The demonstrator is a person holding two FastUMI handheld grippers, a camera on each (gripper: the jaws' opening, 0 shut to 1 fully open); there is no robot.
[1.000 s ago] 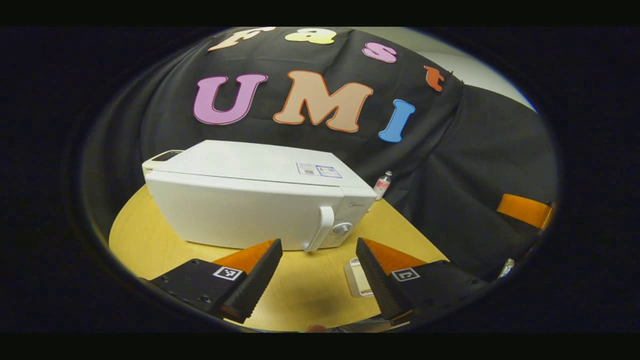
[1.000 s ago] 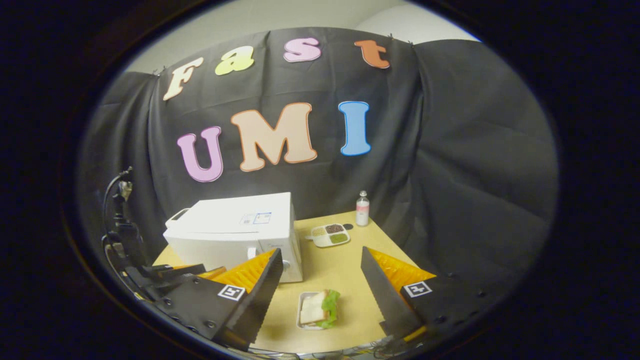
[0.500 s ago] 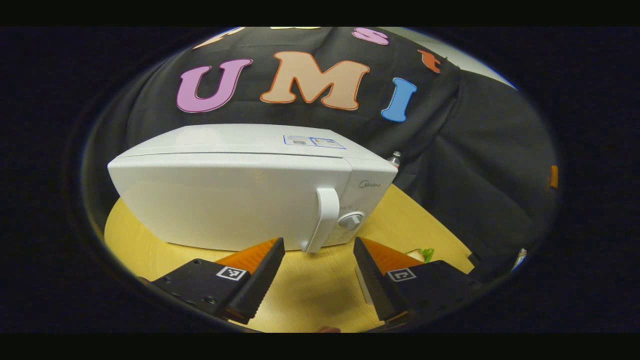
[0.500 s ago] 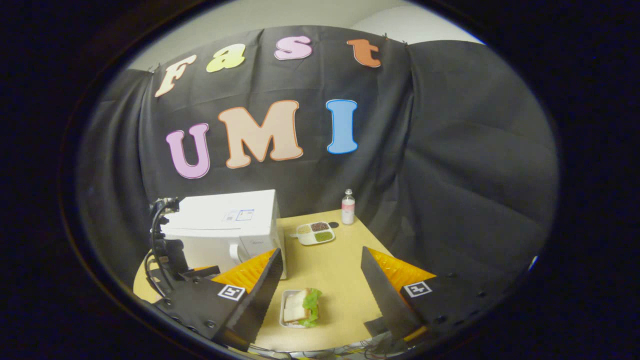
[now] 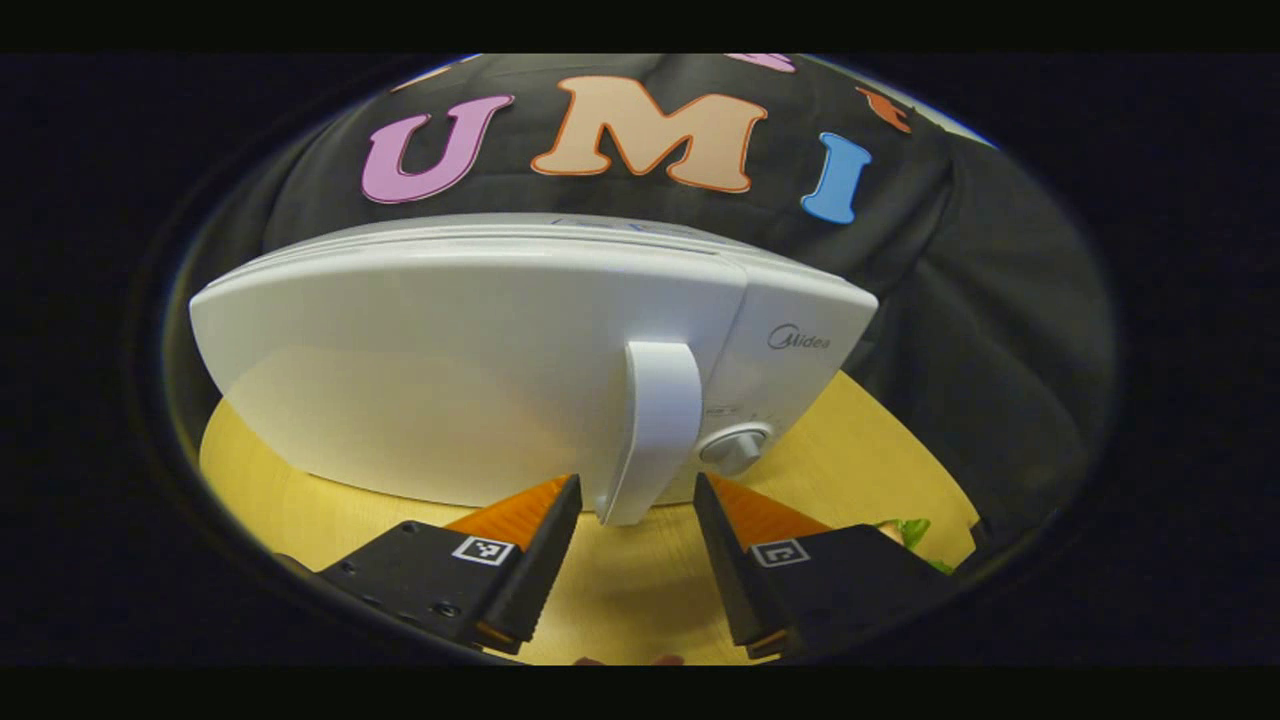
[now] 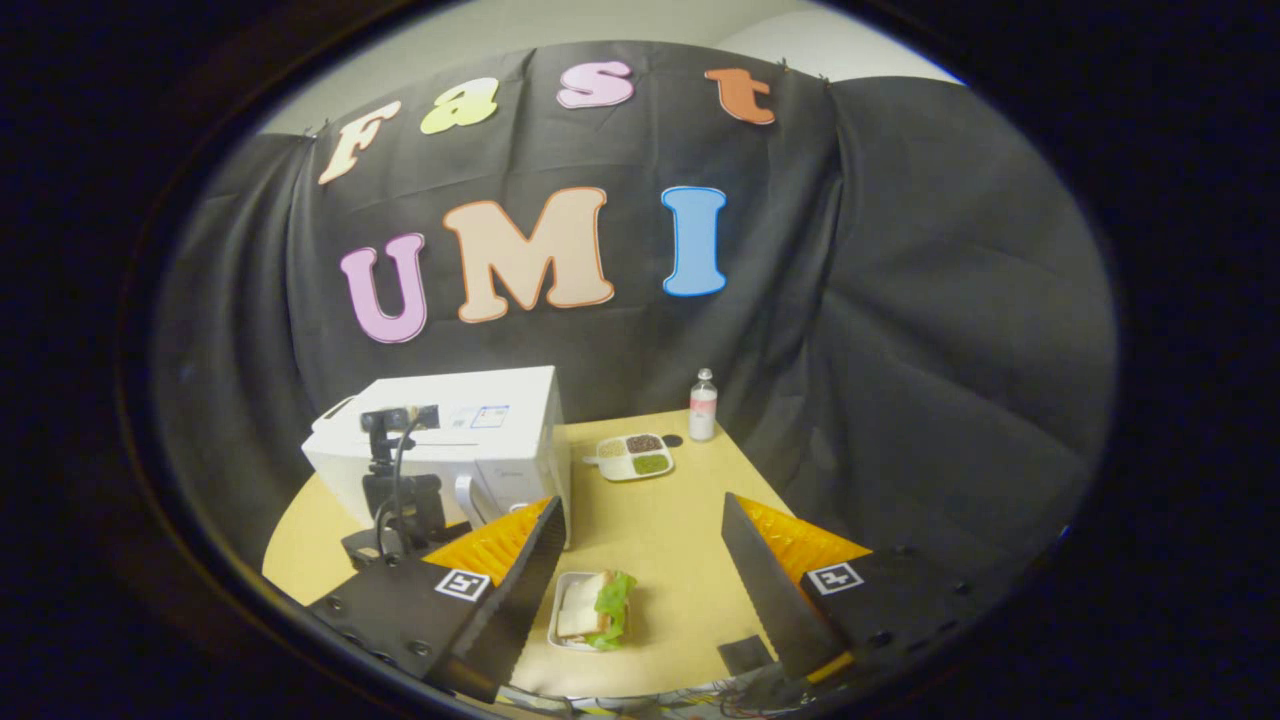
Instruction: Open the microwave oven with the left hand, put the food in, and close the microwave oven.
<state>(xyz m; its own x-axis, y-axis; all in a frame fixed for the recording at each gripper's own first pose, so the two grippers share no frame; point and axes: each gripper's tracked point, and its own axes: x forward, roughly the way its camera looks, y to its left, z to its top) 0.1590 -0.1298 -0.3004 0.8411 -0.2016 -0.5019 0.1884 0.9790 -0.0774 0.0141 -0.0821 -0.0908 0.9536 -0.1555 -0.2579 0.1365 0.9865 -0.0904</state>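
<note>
The left tool [image 5: 628,500] is spread apart, right in front of the shut microwave's [image 5: 480,360] door handle [image 5: 650,430]. The right tool [image 6: 640,520] is apart too, over the sandwich [image 6: 592,610] on the desk [image 6: 660,520].

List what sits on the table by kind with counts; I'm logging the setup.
Microwave: 1
Sandwich tray: 1
Divided snack dish: 1
Bottle: 1
Total: 4

microwave [image 5: 480,360]: glossy white plastic | table [image 6: 660,520]: smooth, seemingly wood | fingers [image 5: 535,560]: ribbed, matt
</note>
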